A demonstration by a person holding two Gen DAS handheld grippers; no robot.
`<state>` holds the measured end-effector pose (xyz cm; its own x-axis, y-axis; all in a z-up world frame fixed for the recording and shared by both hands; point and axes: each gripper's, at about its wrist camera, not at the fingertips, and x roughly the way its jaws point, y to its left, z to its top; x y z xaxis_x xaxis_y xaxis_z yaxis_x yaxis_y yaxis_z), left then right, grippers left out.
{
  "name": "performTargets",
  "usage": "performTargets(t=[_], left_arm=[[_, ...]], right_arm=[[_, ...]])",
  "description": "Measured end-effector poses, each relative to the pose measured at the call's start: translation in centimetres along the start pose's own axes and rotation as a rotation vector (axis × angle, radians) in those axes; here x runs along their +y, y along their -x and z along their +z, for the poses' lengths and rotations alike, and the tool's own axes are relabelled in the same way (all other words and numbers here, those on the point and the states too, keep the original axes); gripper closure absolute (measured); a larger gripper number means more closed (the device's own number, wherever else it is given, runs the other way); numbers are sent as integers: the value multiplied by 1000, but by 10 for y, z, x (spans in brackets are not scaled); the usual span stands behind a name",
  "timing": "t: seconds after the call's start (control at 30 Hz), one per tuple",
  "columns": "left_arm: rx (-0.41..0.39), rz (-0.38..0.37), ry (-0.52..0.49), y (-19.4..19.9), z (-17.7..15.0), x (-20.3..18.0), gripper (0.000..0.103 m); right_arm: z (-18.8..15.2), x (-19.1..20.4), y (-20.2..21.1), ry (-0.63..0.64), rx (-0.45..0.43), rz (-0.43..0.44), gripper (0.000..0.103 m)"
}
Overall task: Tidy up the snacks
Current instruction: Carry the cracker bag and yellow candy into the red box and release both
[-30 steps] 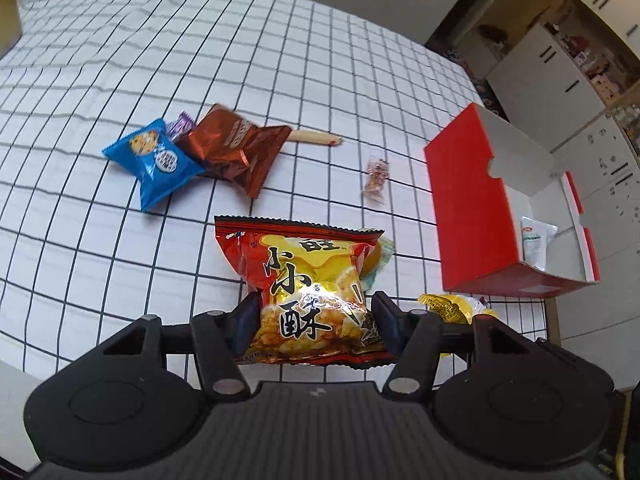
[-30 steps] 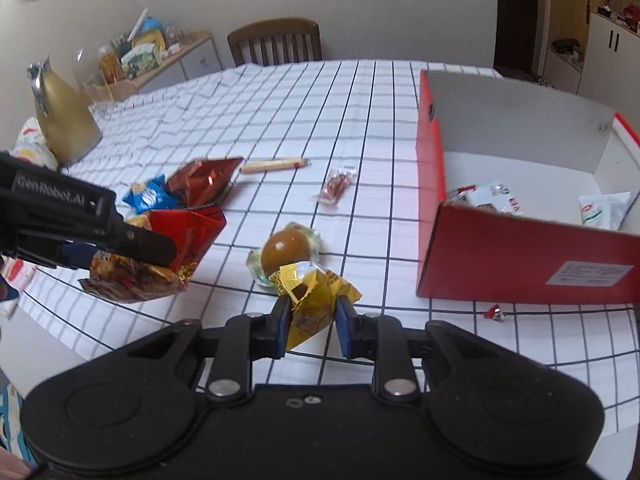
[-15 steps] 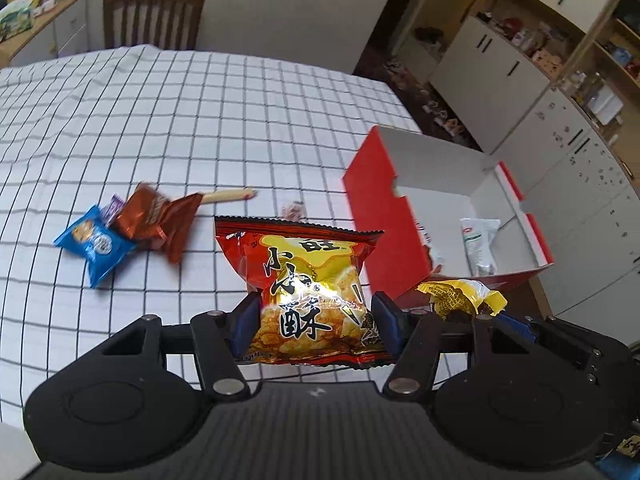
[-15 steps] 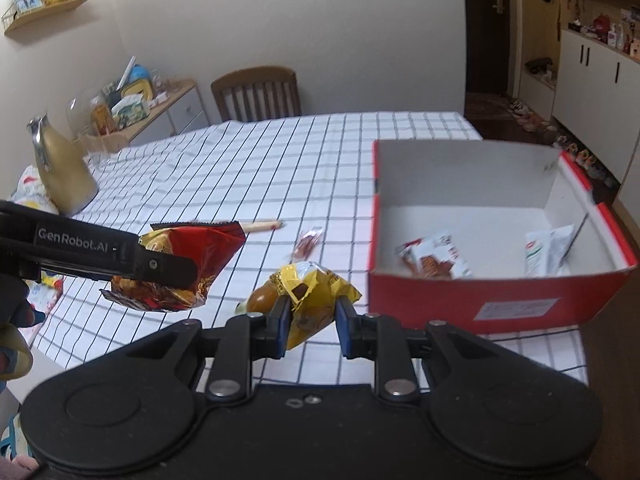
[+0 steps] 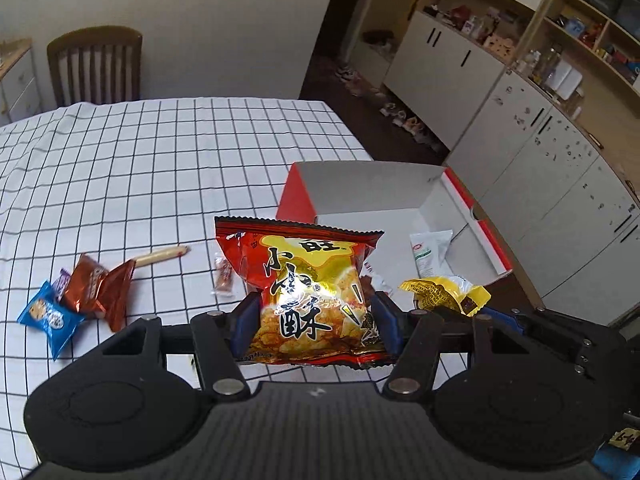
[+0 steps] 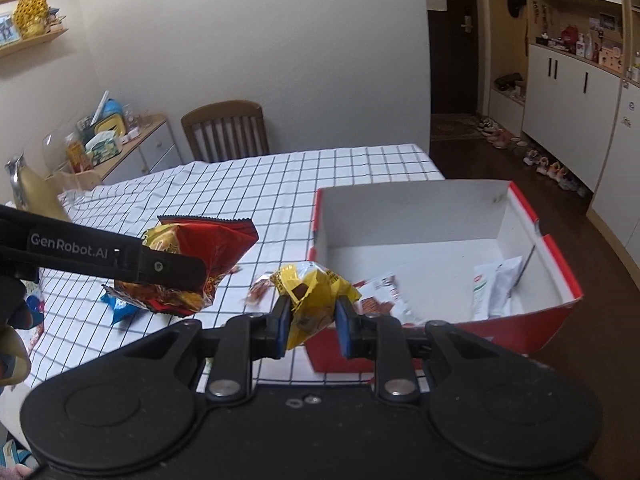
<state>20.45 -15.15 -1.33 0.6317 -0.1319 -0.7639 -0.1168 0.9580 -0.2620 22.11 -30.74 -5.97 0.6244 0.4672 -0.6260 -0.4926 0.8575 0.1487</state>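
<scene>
Light: soft, even indoor light, moderately bright; the doorway [image 6: 452, 40] beyond the checked tablecloth [image 5: 160, 168] is dark.
Glare: white hotspot on the red-and-yellow chip bag [image 5: 308, 288].
Shadows: faint.
Distortion: strong fisheye bending around the tablecloth.
Blur: small wrapper [image 6: 258, 292] near the red box [image 6: 520, 328] smeared.

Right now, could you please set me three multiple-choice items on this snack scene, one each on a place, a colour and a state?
1. Where does the white packet lie?
A. inside the red box
B. on the chair
C. under the blue packet

2. What colour is the packet in the right gripper?
A. green
B. yellow
C. purple

3. How is the left gripper?
A. open and empty
B. shut on the thin stick snack
C. shut on the red chip bag

Key: 1 A, it leans in the box's corner; 2 B, the yellow packet sits between its pads; 3 C, both pads press the bag's sides.
</scene>
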Motion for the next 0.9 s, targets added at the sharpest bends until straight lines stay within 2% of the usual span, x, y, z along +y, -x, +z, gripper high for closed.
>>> performTargets(t=[0.4, 0.9], left_arm=[[-5, -24, -108, -24, 42, -35, 44], [52, -35, -159, -88, 85, -72, 44]], right_arm=[[11, -32, -1, -41, -14, -74, 81], [18, -80, -24, -100, 22, -146, 81]])
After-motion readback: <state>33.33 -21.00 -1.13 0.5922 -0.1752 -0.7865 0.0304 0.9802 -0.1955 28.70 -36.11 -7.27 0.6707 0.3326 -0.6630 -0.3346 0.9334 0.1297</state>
